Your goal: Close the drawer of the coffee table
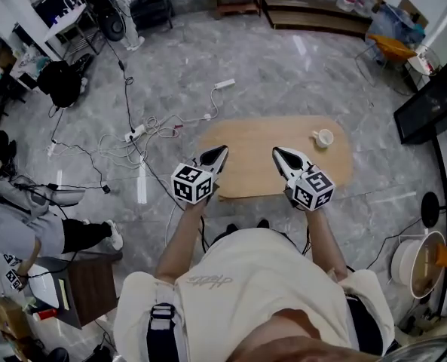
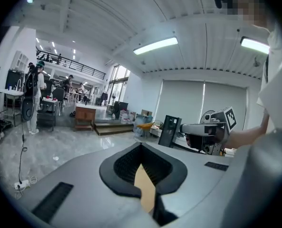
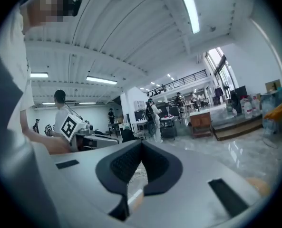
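A light wooden bench [image 1: 257,161] with rounded corners stands on a glossy grey marbled floor [image 1: 298,74]. A small white cup [image 1: 323,137] sits on the bench top near its far right corner, the only loose thing on it. On the floor to the left of the bench lie a white power strip [image 1: 135,133], a second strip [image 1: 224,84] farther off, and loose tangled cables [image 1: 166,123] running between them.

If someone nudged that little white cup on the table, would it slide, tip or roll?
The cup stands upright and looks squat, so it would probably slide, not tip. The table top looks smooth, so little would slow it. It looks ceramic, so likely breakable if it fell off.
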`<action>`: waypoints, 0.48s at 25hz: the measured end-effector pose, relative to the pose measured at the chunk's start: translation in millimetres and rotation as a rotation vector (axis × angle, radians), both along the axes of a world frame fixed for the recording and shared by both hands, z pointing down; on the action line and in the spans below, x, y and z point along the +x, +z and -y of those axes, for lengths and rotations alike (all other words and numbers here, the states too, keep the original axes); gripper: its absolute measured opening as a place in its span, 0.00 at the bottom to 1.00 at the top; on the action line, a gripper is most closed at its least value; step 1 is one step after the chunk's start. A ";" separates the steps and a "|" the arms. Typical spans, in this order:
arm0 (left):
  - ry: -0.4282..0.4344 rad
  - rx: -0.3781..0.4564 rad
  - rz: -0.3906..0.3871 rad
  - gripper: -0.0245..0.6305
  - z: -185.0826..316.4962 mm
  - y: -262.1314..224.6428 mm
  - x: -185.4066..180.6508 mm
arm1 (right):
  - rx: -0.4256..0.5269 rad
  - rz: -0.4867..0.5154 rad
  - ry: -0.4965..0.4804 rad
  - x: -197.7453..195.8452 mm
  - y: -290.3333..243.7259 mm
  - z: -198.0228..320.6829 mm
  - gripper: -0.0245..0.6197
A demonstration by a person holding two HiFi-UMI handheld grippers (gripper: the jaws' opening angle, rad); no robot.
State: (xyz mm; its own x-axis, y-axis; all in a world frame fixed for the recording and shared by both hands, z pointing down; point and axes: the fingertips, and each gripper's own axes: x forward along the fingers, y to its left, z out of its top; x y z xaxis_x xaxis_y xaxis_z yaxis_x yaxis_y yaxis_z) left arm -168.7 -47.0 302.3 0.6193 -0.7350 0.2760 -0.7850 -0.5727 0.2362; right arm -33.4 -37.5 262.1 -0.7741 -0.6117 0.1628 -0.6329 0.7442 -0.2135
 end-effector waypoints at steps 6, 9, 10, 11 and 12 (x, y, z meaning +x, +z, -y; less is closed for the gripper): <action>0.018 0.124 0.039 0.04 14.2 -46.3 18.1 | 0.120 -0.050 -0.004 18.8 -46.7 0.0 0.03; 0.026 0.173 0.063 0.04 14.4 -65.0 23.1 | 0.143 -0.048 -0.001 24.0 -63.9 -4.4 0.03; 0.031 0.187 0.064 0.04 13.9 -71.1 24.7 | 0.144 -0.039 0.000 24.0 -68.4 -5.2 0.03; 0.035 0.199 0.060 0.04 13.3 -77.0 26.6 | 0.145 -0.031 0.002 23.6 -71.7 -5.6 0.03; 0.040 0.210 0.053 0.04 12.7 -82.8 28.7 | 0.150 -0.027 0.003 22.8 -74.2 -6.0 0.03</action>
State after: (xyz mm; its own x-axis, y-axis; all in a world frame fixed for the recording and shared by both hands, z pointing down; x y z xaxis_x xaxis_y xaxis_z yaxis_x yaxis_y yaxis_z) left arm -140.0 -59.7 219.6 0.6375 -0.7552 0.1525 -0.7691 -0.6355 0.0681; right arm -10.7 -31.5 187.9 -0.7689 -0.6329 0.0908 -0.6391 0.7646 -0.0830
